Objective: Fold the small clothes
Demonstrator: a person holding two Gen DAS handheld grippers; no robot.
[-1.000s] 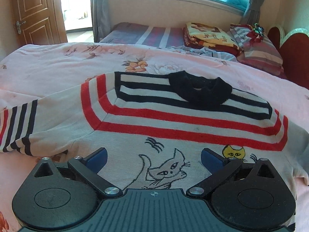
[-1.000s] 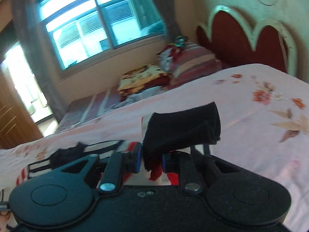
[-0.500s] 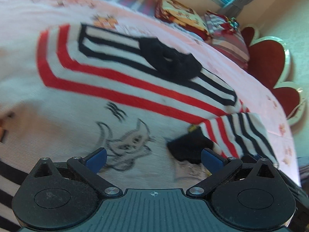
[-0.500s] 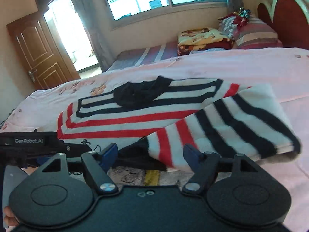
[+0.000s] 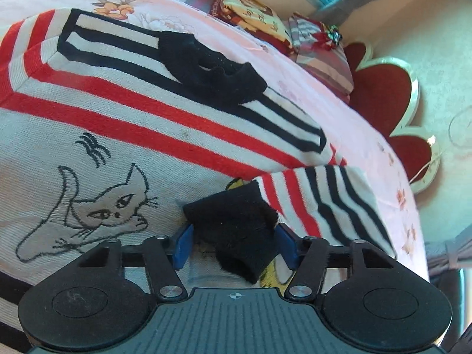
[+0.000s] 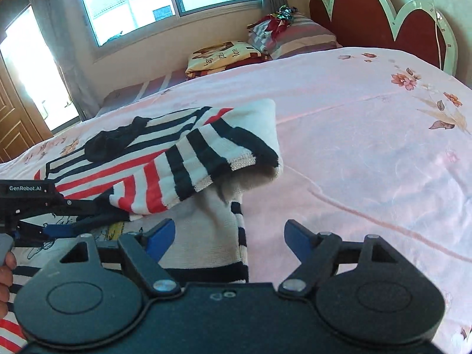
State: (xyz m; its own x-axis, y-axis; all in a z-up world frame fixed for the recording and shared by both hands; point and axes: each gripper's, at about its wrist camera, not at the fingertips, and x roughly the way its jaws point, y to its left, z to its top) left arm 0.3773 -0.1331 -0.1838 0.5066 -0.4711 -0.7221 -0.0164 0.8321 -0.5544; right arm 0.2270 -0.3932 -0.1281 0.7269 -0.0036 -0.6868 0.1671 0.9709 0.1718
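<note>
We are working on a small striped sweater [image 5: 124, 124] that lies face up on the pink bedspread [image 6: 368, 135], its black collar [image 5: 206, 62] toward twelve o'clock in the left wrist view and the stitched cat [image 5: 100, 206] at about nine o'clock. By our reading the fold is in its early part: one sleeve [image 6: 188, 171] is laid in across the chest, with its black cuff [image 5: 236, 230] resting on the body near the centre of the left view, while the other sleeve, the sides and the final halving are not shown as done. Our left gripper [image 5: 234, 244] has its blue fingers [image 5: 183, 243] standing either side of that cuff; they look close to it or just touching, but we cannot tell whether they pinch it or only bracket it. Our right gripper [image 6: 228, 237] has its fingers spread wide and holds nothing, hovering over the sweater's side edge at six o'clock, with the folded sleeve lying ahead at about eleven o'clock. The sleeve sits a little puffed at its bend, so we judge it wants flattening. As for containers, we see no basket, box or drawer in either view; only a folded blanket [image 6: 224, 56] and pillows [image 6: 295, 32] beyond the bed at twelve o'clock.
</note>
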